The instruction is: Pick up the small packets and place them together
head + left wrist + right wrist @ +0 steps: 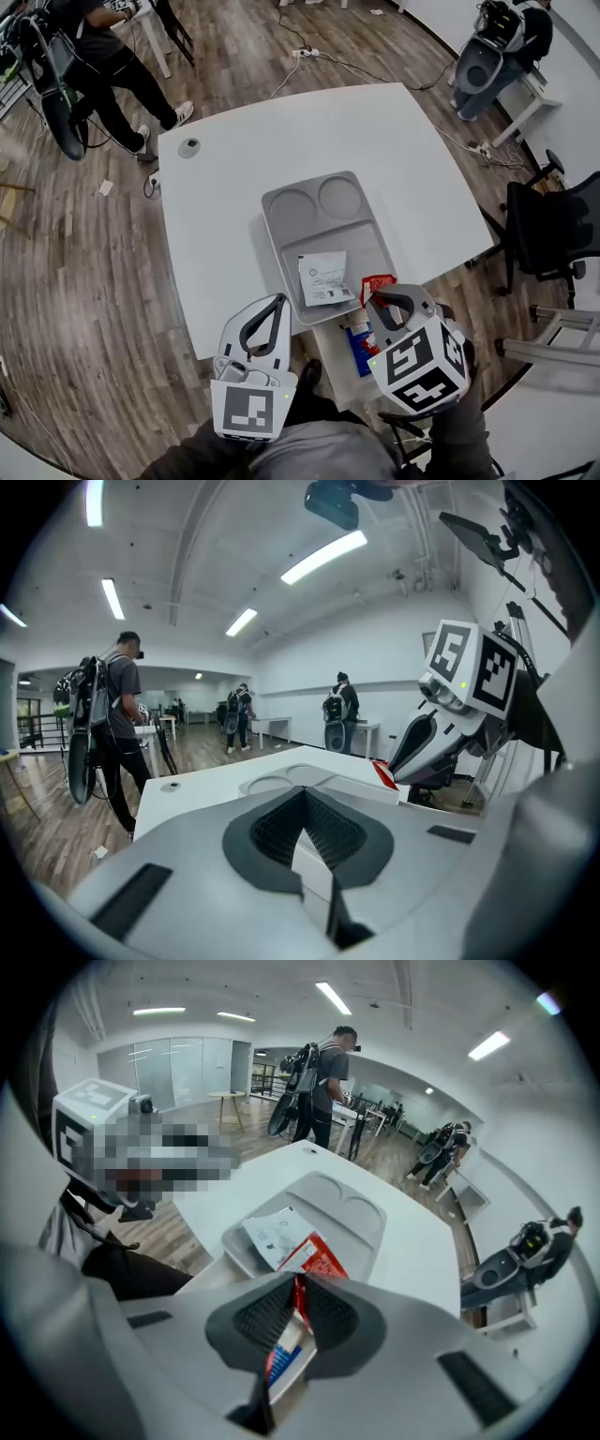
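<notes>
Wood-plank floor [84,234], white table [281,131], black office chair [553,234], ceiling striplights [323,555]

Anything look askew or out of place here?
The white packet lies skewed in the tray. A blue packet sits outside the tray near the table edge, beside the right gripper, which clamps a red packet. Nothing spilled.

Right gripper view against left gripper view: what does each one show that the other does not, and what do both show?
Only right gripper view: the white packet lying in the tray. Only left gripper view: the right gripper from outside, with its marker cube. Both: the tray and the red packet in the right gripper's shut jaws.
</notes>
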Demonstrator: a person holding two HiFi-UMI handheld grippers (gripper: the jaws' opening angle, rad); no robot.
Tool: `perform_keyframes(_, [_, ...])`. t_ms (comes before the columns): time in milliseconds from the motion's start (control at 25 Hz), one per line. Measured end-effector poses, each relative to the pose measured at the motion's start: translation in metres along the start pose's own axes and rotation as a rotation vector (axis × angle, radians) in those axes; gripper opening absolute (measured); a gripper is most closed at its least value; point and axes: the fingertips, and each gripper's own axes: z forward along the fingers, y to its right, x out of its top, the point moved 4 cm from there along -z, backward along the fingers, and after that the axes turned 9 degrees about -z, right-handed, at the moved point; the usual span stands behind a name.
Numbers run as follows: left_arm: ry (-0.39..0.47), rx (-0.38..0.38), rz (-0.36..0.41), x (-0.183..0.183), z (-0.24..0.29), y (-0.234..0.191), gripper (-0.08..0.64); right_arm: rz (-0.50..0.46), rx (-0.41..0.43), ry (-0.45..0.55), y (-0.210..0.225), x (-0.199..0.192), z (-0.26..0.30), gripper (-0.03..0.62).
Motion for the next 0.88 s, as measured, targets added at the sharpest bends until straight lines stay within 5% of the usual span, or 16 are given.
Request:
perform_keyframes(600, [-0.066, 0.029, -0.06, -0.019, 0.017, -0.03, 0.0, 0.029, 0.063, -0.018, 0.015, 0.009, 0.046, 0.049])
perform_keyframes(880, [-0.066, 0.037, -0.069, -0.023, 0.01, -0.03, 0.0, 0.006, 0.051, -0.022, 0.009, 0.007, 0.045, 0.113])
